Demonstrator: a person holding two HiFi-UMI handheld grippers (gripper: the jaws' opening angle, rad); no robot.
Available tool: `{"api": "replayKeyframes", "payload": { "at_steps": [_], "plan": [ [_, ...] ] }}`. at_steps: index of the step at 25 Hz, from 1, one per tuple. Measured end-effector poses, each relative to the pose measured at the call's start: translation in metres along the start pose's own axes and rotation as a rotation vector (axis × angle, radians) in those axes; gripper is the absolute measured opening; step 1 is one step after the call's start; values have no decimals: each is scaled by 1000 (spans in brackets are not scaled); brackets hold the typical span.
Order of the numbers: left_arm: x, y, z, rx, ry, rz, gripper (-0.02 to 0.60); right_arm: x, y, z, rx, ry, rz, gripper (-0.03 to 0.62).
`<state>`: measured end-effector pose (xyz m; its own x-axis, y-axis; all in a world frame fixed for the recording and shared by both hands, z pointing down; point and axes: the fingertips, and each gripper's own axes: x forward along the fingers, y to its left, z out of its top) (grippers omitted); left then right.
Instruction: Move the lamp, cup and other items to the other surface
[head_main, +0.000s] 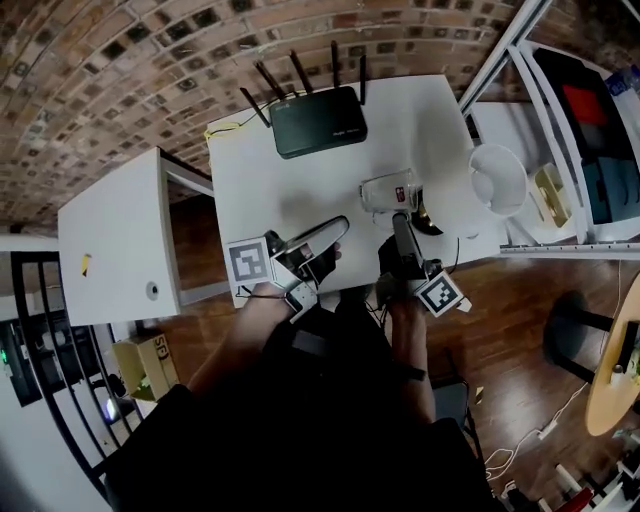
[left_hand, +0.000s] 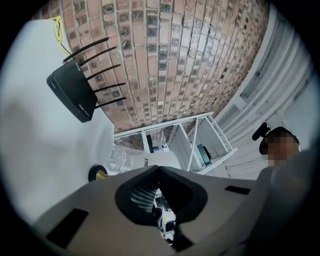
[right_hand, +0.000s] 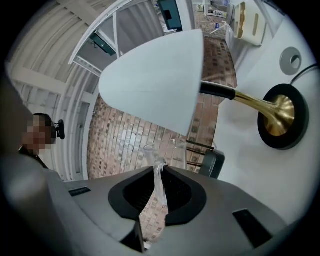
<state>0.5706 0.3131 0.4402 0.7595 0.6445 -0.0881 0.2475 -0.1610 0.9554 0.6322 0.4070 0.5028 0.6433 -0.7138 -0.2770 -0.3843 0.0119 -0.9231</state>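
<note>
Head view: we note the clear cup (head_main: 385, 190) tipped on its side over the white table (head_main: 260, 170), with the right gripper (head_main: 400, 220) at it; the lamp (head_main: 497, 178) stands just beside, at the table's right edge; router (head_main: 318, 120) at the far side; left gripper (head_main: 338, 230) over the table, apart from all three.
Left gripper view: jaws drawn together, nothing between them.
Right gripper view: jaws narrow, pinching the cup's wall; lamp close ahead.
</note>
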Motion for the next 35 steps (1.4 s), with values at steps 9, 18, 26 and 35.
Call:
{"api": "replayKeyframes", "payload": {
  "at_steps": [9, 18, 26, 35],
  "plan": [
    [-5, 6, -19, -8, -46, 76, 2, -11, -39, 0, 32, 32, -60, 58],
    [-1, 28, -16, -66, 0, 66, 0, -6, -85, 8, -42, 0, -175, 58],
    [-6, 45, 3, -108, 36, 45, 2, 2, -125, 4, -69, -58, -256, 58],
    [-20, 57, 29, -131, 46, 24, 2, 20, -169, -5, -111, -74, -407, 58]
  ]
}}
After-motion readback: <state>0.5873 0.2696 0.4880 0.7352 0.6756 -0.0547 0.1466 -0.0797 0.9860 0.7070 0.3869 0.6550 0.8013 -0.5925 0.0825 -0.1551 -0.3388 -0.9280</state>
